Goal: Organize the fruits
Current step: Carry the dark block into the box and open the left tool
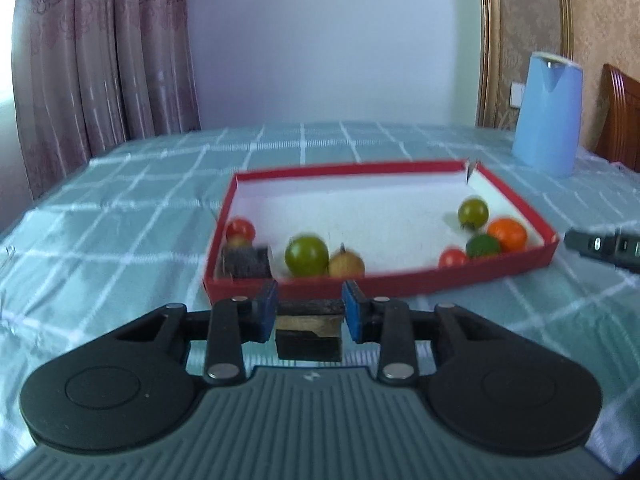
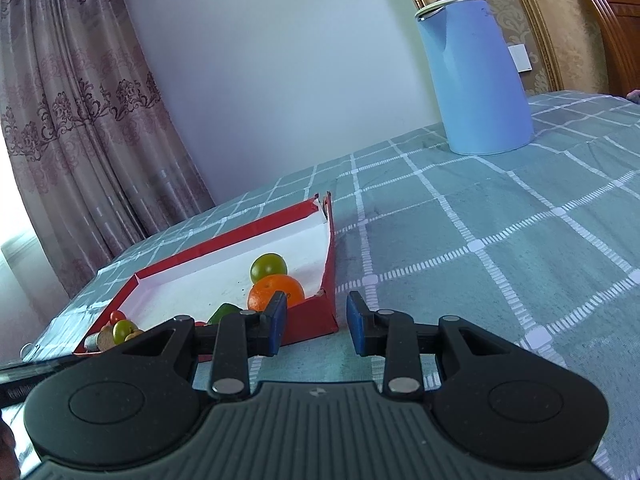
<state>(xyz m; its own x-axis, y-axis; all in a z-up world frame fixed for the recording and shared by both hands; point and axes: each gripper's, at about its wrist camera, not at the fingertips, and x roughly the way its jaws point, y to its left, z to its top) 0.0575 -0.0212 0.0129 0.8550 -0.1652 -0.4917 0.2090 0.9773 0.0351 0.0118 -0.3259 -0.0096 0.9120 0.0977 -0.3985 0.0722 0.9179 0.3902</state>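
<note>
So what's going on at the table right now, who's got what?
The left gripper is shut on a dark and tan block, held just short of the red box on the checked tablecloth. The right gripper is open and holds nothing, beside the box's near corner. Already in the box: an orange, green fruits, small red tomatoes and another dark block.

You face a pale wall (image 1: 320,40), pink curtains (image 1: 100,60) left, a wooden chair (image 1: 620,120) far right.
</note>
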